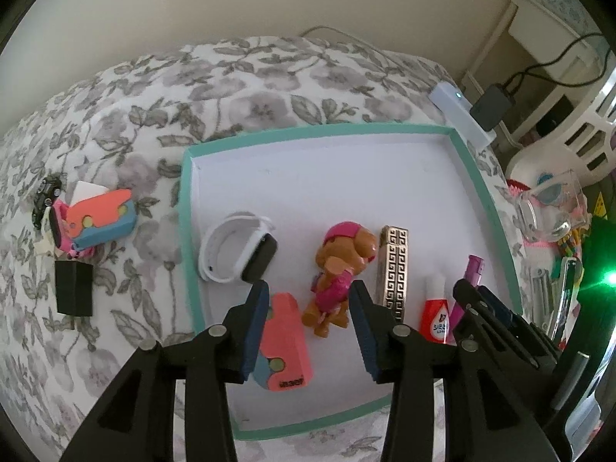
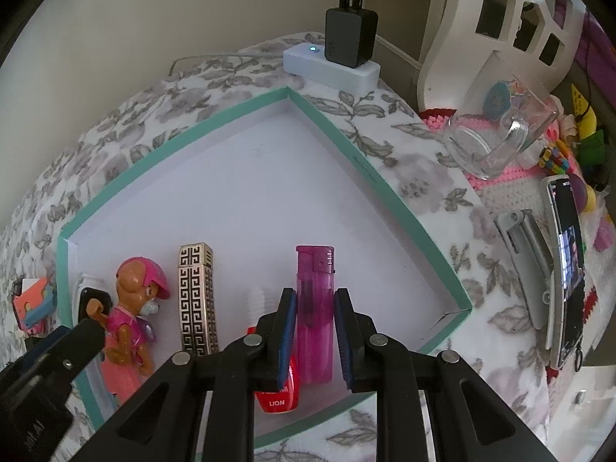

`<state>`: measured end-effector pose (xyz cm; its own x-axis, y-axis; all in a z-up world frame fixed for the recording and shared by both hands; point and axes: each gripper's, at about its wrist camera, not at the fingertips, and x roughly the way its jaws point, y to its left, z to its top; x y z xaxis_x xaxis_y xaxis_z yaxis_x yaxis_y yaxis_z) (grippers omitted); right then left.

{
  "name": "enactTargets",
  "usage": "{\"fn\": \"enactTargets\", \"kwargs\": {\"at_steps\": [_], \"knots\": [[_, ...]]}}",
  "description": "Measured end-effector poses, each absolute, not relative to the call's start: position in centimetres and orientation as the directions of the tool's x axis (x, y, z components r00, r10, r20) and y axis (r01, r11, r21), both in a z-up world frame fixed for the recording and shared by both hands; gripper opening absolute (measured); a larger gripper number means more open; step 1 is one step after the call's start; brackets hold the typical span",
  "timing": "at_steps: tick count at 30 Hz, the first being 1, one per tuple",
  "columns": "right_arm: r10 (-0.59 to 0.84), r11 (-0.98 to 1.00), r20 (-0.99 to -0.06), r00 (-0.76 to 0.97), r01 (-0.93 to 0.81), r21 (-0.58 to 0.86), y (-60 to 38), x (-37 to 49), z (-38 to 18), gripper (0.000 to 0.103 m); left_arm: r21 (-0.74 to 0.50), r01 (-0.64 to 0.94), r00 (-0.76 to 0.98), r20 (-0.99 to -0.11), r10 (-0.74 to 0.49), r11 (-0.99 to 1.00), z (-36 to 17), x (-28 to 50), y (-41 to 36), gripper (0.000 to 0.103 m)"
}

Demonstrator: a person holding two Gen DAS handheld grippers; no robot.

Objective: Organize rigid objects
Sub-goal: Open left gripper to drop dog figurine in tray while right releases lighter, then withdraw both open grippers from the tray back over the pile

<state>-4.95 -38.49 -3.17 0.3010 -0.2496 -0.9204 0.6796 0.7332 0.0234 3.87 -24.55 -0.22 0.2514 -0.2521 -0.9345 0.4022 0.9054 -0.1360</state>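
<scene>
A teal-rimmed white tray (image 1: pixel 187 208) (image 2: pixel 338 123) lies on the floral cloth. In it lie a white smartwatch (image 1: pixel 235 248), a coral block (image 1: pixel 287 342), a brown and pink toy dog (image 1: pixel 338 273) (image 2: pixel 133 308), a gold patterned lighter (image 1: pixel 393 265) (image 2: pixel 196 300), a red-capped tube (image 1: pixel 437 315) (image 2: pixel 279 396) and a pink lighter (image 2: pixel 313 308) (image 1: pixel 467 288). My left gripper (image 1: pixel 308 308) is open above the coral block and the dog. My right gripper (image 2: pixel 315 323) has its jaws around the pink lighter, with a slight gap on each side.
Left of the tray lie a coral and blue block pile (image 1: pixel 100 219), a toy car (image 1: pixel 46 194) and a black block (image 1: pixel 74 288). A white power strip with a black charger (image 2: pixel 335 61), a tipped glass mug (image 2: pixel 500 131) and a phone (image 2: pixel 566 269) lie to the right.
</scene>
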Motion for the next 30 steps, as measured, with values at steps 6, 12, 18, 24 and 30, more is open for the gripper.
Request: {"fn": "enactTargets", "kwargs": {"at_steps": [6,12,18,24,30], "knots": [[-0.248,0.741,-0.920,0.305,0.671,0.023,-38.3,-4.7,-3.0,0.022,-0.136,0.362,0.268,-0.932,-0.242,0.922,0.1,4.3,-23.1,0.046],[-0.257,0.749,-0.915,0.311,0.662,0.015,-38.1,-4.5,-2.8,0.034,-0.111,0.319,0.290,-0.934,-0.208,0.941,0.2,4.9,-21.6,0.059],[-0.263,0.762,-0.906,0.332,0.647,0.015,-37.7,-4.2,-2.4,0.049,-0.069,0.235,0.300,-0.944,-0.140,0.970,-0.2,6.1,-19.5,0.060],[-0.222,0.790,-0.891,0.396,0.609,0.073,-36.5,-3.5,-1.8,0.058,-0.043,0.159,0.306,-0.948,-0.090,0.986,-0.7,7.2,-17.3,0.082],[-0.203,0.814,-0.876,0.438,0.572,0.097,-34.9,-2.8,-1.4,0.073,-0.008,0.113,0.322,-0.946,-0.044,0.994,-0.8,7.9,-15.7,0.091]]}}
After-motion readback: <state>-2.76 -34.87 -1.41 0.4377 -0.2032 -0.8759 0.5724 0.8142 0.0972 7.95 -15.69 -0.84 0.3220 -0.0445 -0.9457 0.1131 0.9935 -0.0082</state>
